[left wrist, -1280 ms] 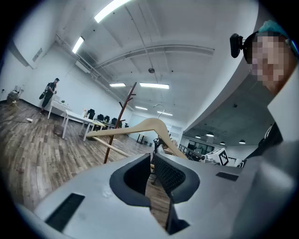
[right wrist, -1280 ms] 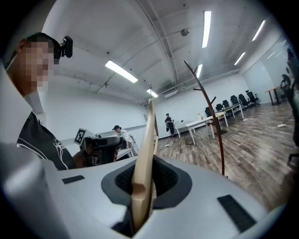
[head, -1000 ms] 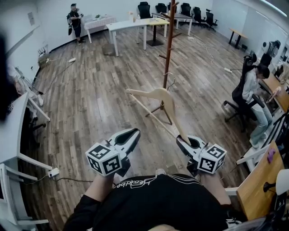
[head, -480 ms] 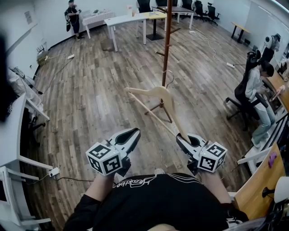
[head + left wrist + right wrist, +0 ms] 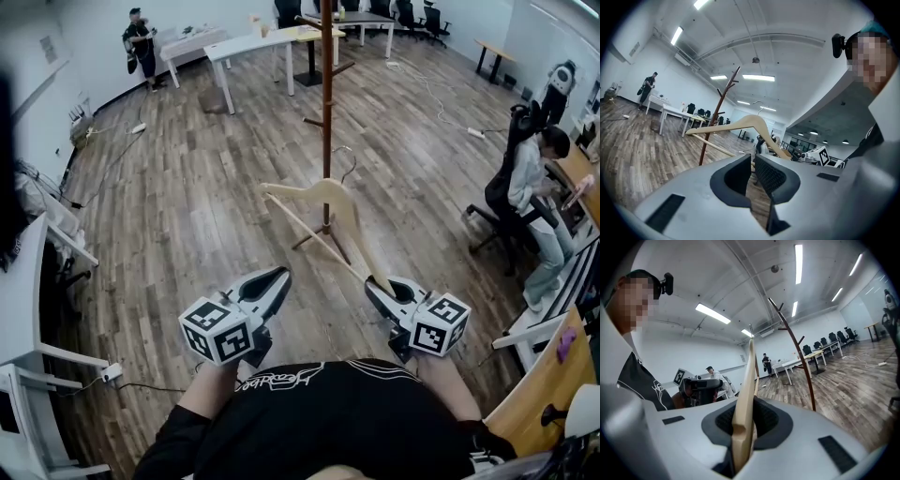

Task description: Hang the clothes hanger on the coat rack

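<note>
Change: person (image 5: 328, 417) has stepped toward the coat rack (image 5: 326, 103) | clothes hanger (image 5: 349, 217): carried along, now nearer the rack's pole

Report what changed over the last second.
The person walked both grippers forward: in the head view the coat rack has slid left, and the floor has slid back beneath them. Unchanged: right gripper shut on the wooden hanger, left gripper shut and empty, hanger not yet hung.
</note>
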`<state>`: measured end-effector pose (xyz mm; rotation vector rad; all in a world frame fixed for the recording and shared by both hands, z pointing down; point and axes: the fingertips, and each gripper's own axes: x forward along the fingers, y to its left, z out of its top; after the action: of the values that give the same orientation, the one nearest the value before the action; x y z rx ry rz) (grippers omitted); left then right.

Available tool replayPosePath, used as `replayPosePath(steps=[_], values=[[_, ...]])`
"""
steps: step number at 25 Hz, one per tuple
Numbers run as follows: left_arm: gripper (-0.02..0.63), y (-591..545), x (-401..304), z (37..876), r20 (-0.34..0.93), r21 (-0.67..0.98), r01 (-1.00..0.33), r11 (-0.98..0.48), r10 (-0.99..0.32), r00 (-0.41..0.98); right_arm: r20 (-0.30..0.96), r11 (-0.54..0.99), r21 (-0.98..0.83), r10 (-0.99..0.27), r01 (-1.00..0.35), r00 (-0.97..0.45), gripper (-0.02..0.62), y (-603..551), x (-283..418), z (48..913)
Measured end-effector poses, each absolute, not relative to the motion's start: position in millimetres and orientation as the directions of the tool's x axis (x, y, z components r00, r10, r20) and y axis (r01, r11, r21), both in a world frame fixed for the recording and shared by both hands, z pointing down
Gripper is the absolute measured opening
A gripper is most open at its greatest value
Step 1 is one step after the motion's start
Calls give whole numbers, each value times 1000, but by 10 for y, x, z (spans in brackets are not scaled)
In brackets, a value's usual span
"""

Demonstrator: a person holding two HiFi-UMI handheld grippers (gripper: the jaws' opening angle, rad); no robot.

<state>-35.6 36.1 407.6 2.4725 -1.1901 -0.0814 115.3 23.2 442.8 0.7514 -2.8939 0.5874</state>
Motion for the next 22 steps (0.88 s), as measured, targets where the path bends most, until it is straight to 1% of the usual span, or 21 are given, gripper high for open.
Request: replayPosePath(steps=[5, 11, 17, 22], values=[[32, 54, -104, 3992, 108, 348, -739, -577, -758, 643, 165, 808, -333, -457, -485, -874, 63, -87, 1383, 4366], [32, -117, 36, 3932, 90, 324, -752, -574, -772, 629, 160, 819, -311, -455, -483, -876, 63, -320, 1543, 4326], [32, -248, -56, 3951, 89, 327, -774, -542, -798, 596, 157, 824, -311, -447, -473, -881, 63, -498, 1556, 4340], [32, -480, -112, 3950, 90, 327, -770, -547, -793, 602, 165, 821, -316, -446, -475, -880, 63, -712, 1495, 4360]])
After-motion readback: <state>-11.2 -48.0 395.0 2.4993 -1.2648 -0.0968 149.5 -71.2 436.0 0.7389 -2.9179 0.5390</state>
